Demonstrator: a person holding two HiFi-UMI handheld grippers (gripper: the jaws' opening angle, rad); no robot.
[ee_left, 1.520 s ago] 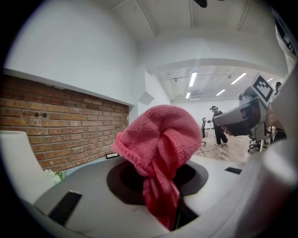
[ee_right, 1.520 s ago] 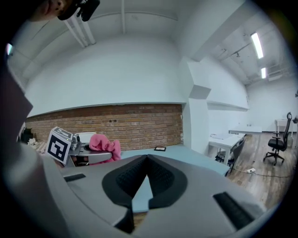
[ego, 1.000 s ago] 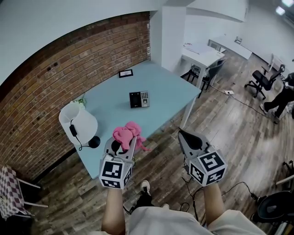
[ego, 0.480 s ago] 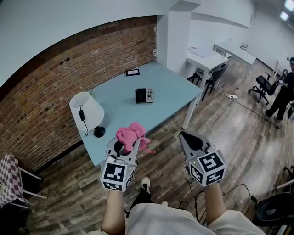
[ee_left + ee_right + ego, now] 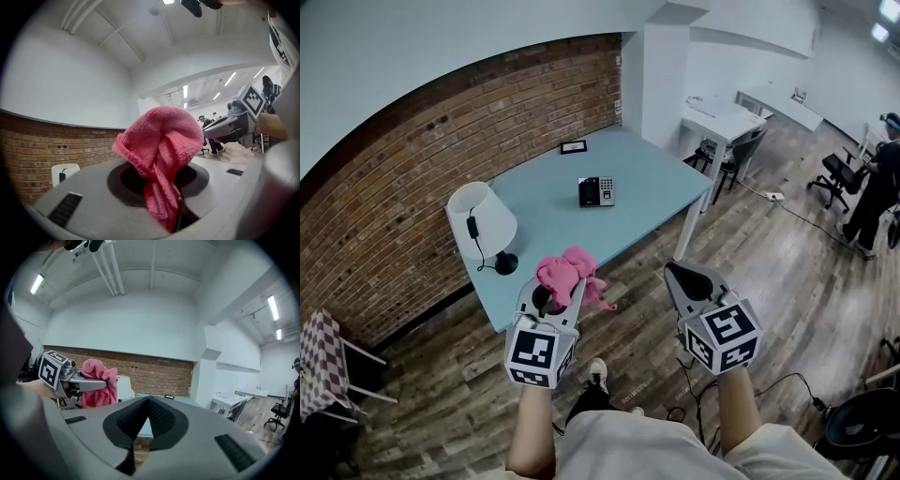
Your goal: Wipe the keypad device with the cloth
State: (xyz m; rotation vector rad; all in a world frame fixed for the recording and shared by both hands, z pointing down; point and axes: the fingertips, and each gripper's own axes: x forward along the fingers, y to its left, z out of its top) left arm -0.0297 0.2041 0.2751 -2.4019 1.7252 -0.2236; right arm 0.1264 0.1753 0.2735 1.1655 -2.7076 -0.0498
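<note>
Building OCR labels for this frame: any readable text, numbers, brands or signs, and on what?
No text is readable in any view.
The keypad device: keys and screen too small to read.
The framed card: too small to read.
The marker cubes on left gripper and right gripper: square patterns only, no letters.
The cloth in the left jaws: no label shown.

You're standing in what looks like an open-plan office. A brick wall [image 5: 441, 159] runs along the left, and a wood-plank floor [image 5: 787, 253] spreads out to the right. Past the pale blue tabletop [image 5: 656, 192] with its white lamp [image 5: 483, 223], white desks [image 5: 720, 114] line the far side. At the far right, a swivel chair [image 5: 834, 173] on casters stands near a standing person [image 5: 877, 183]. Strip lights [image 5: 273, 308] run along the high white ceiling.
</note>
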